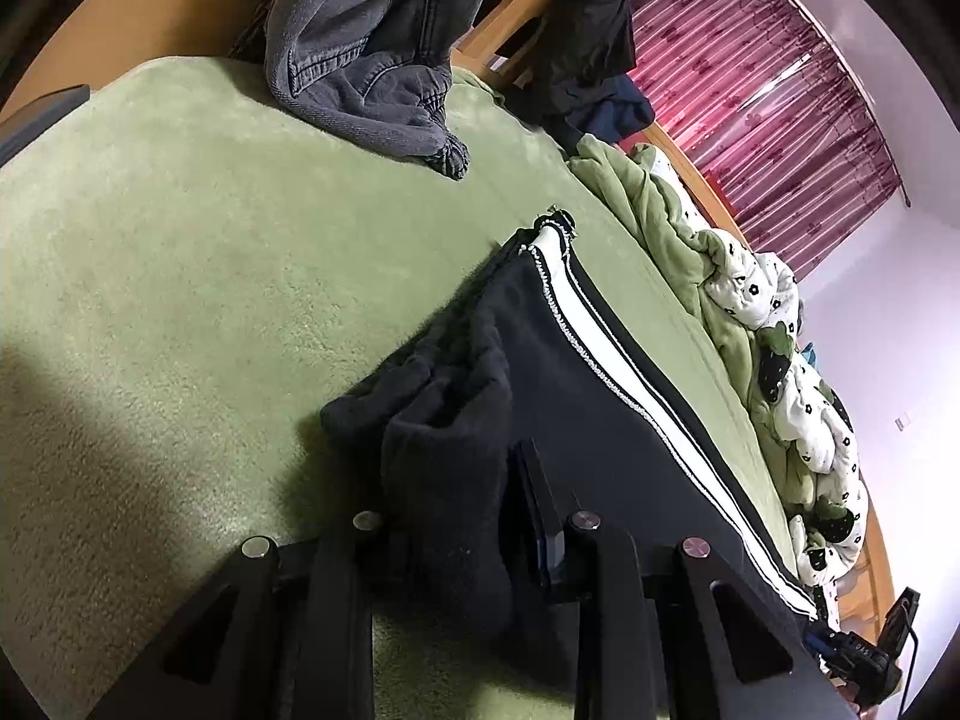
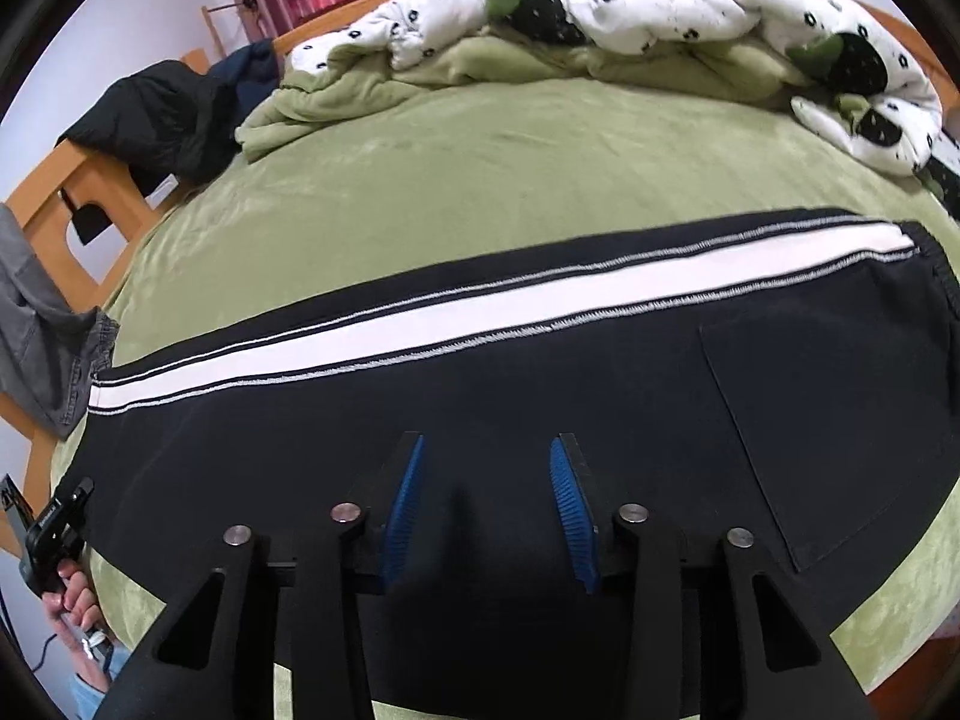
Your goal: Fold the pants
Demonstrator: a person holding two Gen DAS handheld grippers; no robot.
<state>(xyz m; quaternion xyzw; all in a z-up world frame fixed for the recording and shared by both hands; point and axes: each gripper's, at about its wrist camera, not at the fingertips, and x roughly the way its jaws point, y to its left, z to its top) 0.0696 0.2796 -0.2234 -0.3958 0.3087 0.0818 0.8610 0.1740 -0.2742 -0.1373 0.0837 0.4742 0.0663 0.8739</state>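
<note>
Black pants (image 2: 540,396) with a white side stripe (image 2: 456,306) lie flat along the green bed. In the left wrist view the pants (image 1: 600,396) run away from me, with a bunched fold of black cloth at the near end. My left gripper (image 1: 474,516) is shut on that bunched cloth (image 1: 444,432), which fills the space between its fingers. My right gripper (image 2: 486,480) is open just above the middle of the pants, blue pads (image 2: 405,498) apart, holding nothing. The other hand and gripper (image 2: 51,534) show at the far left.
A green fleece blanket (image 1: 210,252) covers the bed. Grey jeans (image 1: 372,60) hang over the wooden bed frame (image 2: 54,204). A rumpled white and green quilt (image 2: 600,12) lies along the far side. A dark jacket (image 2: 162,120) drapes the frame. Red curtains (image 1: 750,72) hang behind.
</note>
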